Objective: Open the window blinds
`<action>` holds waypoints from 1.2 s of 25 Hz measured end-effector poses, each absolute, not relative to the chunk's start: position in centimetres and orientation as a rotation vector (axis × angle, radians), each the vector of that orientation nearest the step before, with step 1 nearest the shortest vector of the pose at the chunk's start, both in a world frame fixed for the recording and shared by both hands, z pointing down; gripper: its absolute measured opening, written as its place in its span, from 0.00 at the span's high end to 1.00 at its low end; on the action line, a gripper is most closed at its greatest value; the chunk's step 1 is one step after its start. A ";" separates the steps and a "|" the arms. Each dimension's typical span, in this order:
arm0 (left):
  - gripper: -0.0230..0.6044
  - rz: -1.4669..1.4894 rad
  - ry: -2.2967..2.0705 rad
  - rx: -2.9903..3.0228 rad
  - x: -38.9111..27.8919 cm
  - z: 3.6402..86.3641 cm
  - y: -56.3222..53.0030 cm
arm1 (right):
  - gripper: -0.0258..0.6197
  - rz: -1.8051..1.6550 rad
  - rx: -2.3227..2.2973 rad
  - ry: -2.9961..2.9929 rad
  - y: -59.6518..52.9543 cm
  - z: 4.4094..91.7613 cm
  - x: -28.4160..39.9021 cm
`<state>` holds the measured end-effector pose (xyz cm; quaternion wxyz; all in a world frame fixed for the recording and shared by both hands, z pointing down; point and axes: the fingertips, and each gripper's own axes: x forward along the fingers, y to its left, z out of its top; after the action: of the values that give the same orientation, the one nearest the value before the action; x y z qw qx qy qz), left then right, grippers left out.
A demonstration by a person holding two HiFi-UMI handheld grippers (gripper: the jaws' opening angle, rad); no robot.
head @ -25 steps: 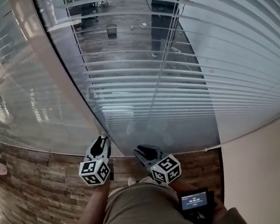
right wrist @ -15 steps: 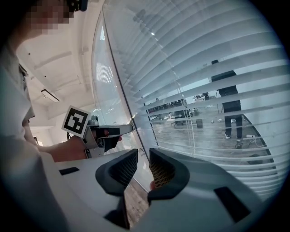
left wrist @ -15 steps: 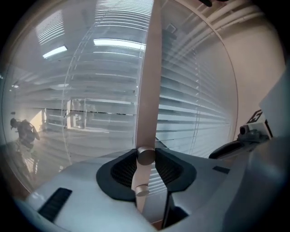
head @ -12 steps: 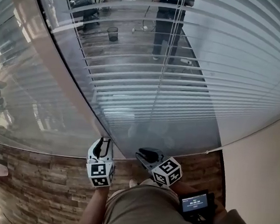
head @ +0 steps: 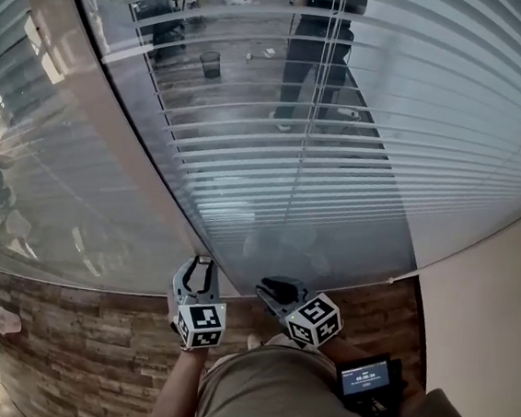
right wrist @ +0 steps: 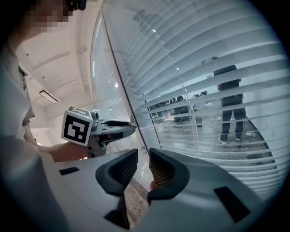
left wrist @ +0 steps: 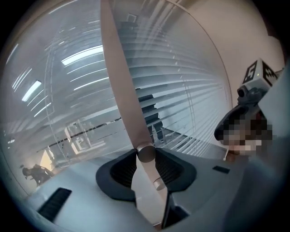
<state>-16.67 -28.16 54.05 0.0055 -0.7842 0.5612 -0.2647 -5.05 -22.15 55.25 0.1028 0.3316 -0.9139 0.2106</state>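
White slatted blinds (head: 367,159) hang behind glass, to the right of a beige window post (head: 113,113); their slats stand partly tilted, and a room shows between them. My left gripper (head: 197,276) is at the foot of that post. In the left gripper view its jaws (left wrist: 146,159) are closed on a small round knob (left wrist: 146,152) that sticks out of the post (left wrist: 120,81). My right gripper (head: 274,291) hovers beside it, low in front of the blinds (right wrist: 204,68). Its jaws (right wrist: 143,161) stand slightly apart, with nothing between them.
A beige wall (head: 500,302) bounds the window on the right. Wood-plank floor (head: 70,350) lies below. A person (head: 308,60) stands beyond the glass, with a bin (head: 210,63) nearby. A small screen device (head: 367,379) hangs at my waist.
The left gripper has rolled about its own axis while staying on the knob, so its marker cube now shows a different face. The right gripper has kept still.
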 end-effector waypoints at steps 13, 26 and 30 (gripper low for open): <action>0.74 -0.963 1.658 -2.179 -16.2 53.5 -28.7 | 0.82 0.642 1.013 -2.692 -22.5 54.9 -4.4; 0.66 0.159 2.038 -3.183 -16.8 54.9 -28.1 | 0.82 0.659 1.028 -2.684 -22.5 56.2 -3.8; 0.70 0.428 2.087 -3.248 -17.4 54.7 -28.0 | 0.82 0.667 1.024 -2.681 -22.2 56.2 -3.8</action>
<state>-17.38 -27.97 54.65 -0.3628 -0.7793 0.5006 0.1026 -3.77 -22.20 56.20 0.0974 0.3460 -0.9056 0.2252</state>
